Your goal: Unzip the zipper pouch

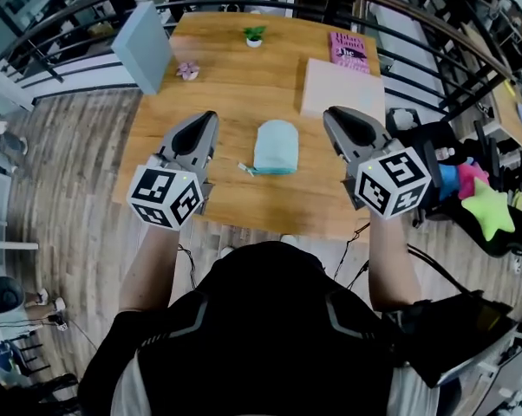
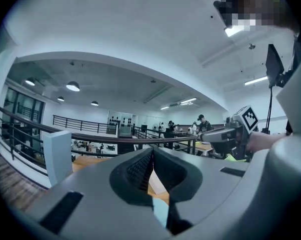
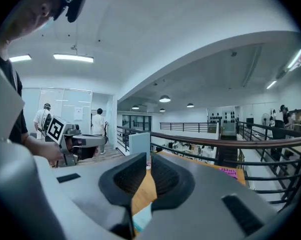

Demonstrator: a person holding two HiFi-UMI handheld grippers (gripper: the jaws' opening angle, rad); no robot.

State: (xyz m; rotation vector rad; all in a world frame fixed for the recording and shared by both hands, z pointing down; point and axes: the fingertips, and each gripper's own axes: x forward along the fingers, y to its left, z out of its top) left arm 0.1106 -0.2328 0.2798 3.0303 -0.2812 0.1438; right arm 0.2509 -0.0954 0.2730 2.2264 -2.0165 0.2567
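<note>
On the bench (image 1: 235,102) the zipper pouch (image 1: 276,146) lies flat for easy reach, between my left gripper (image 1: 211,116), jaws shut, and right gripper (image 1: 330,113), jaws barely parted, empty.

Pouch (image 1: 276,146): light blue fabric, rounded far end, straight near edge with a darker teal zipper band. Lies flat on the wooden table (image 1: 235,68), about mid-width, closer to the near edge. 1 small pull tab (image 1: 246,169) sticks out at the near-left corner. Zipped or unzipped: can't tell.
</note>
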